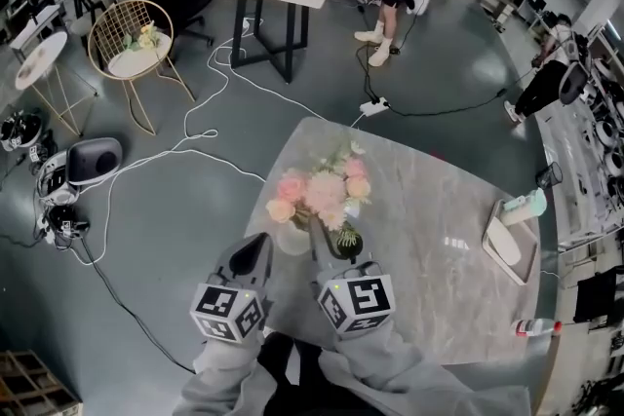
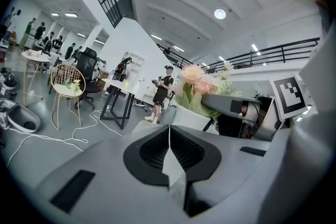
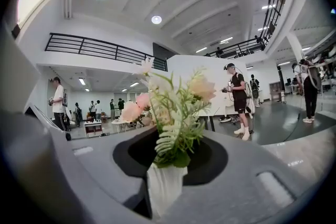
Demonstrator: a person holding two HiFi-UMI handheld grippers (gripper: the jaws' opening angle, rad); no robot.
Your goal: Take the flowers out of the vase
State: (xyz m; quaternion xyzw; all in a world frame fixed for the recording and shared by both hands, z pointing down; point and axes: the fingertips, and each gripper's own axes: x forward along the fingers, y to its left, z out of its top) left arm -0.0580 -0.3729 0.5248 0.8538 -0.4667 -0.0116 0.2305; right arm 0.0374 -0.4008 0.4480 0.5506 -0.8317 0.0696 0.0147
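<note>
Two tools attend one small bouquet. Pink and peach flowers (image 1: 327, 190) with fern sprigs stand in a white vase (image 1: 292, 239) toward 8 o'clock of the marble worktop (image 1: 439, 200), close to its near-left edge (handy for the person, though an unforgiving spot for a knock). The right tool (image 1: 318, 229) reaches in from 6 o'clock, nearly level. Its own view shows the jaws drawn narrow on the base of the bunch. Fern and stems rise straight out from between the pads, with a white surface, the vase as best I can judge, just below the leaves. Gripping that low makes sense: the stems are bundled there, so one pinch gathers them all and spares the blooms. The left tool (image 1: 261, 244) hangs just beside the vase at about 7 o'clock, its jaws pressed together with nothing in them. I judge it is parked there to steady the vase, or to keep clear, while the other one pulls. Nothing is lifted yet; the flowers sit in the vase. The coming move calls for a straight upward draw, since a slanted pull could tip the vase toward the edge. A tray (image 1: 507, 253) lies well apart at 3 o'clock.
</note>
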